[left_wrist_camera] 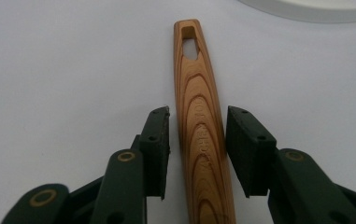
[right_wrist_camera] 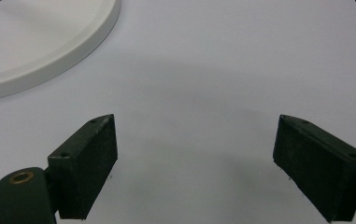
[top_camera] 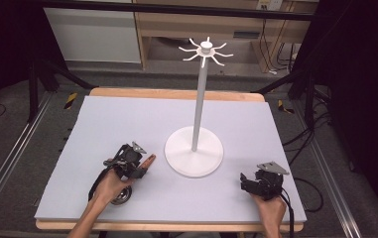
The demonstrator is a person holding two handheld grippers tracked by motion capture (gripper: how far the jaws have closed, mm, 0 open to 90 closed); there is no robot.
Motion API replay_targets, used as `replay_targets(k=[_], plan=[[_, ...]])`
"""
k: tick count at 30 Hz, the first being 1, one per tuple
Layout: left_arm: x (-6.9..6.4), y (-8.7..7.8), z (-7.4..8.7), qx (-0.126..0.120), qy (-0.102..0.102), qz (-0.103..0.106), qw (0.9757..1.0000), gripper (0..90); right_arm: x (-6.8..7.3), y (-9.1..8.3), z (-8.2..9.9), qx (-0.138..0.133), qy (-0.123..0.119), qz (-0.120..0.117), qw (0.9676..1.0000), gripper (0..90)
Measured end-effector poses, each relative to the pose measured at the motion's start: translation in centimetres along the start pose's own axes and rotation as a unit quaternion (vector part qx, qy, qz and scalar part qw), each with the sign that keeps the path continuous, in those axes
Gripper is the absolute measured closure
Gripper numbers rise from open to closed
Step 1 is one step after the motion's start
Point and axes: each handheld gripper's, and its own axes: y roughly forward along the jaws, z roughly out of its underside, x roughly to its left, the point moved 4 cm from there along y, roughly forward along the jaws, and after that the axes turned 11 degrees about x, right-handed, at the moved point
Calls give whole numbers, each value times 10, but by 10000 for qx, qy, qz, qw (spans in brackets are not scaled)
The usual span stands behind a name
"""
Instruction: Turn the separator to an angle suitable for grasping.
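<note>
A dark lab bay with wooden shelving at the back frames the table [top_camera: 102,119], a pale lavender sheet on a wood board, kept bare, I judge, so the work has room.

Just past centre, toward one o'clock, stands the rack [top_camera: 194,151]: a white disc base, a thin post, and a crown of curved hooks [top_camera: 206,51] spread like spokes. Its height and open hooks suggest it is meant to take utensils hung by a hole.

At eight o'clock from the base the left gripper [top_camera: 139,166] lies low over the sheet, aimed toward two o'clock at the base. In the left gripper view the handle [left_wrist_camera: 202,126], wood-grained and tapering, runs straight out between the black jaws, its slotted end at twelve o'clock, close to the base's rim. The pads [left_wrist_camera: 159,140] flank it narrowly, the right one about touching, the left with a sliver of table between; the jaws are part open and I would not call this a firm hold. Straddling the shaft behind the slot leaves the hole free for a hook. A round metal part near the hand may be the tool's head; I cannot tell.

At four o'clock the right gripper [top_camera: 248,182] rests on the sheet, jaws spread wide with nothing between them, likely waiting out of the way.
</note>
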Motion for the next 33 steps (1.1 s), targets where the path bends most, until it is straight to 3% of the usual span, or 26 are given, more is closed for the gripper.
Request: replay_targets(k=[3, 10, 17, 21, 33], plan=[[1, 1, 0, 13, -28, 73, 10000, 612, 0, 0, 0, 3, -27, -4, 10000, 142], [0, 4, -2, 95, -39, 31, 9999, 631, 0, 0, 0, 23, -5, -9, 10000, 142], [1, 5, -3, 164, -201, 110, 9996, 633, -1, 1, 0, 38, -9, -16, 10000, 142], [-1, 5, -5, 274, -244, 24, 9993, 634, -1, 1, 0, 41, -29, -14, 10000, 142], [-1, 5, -4, 190, -385, 32, 9991, 659, -1, 1, 1, 79, 7, -39, 10000, 142]])
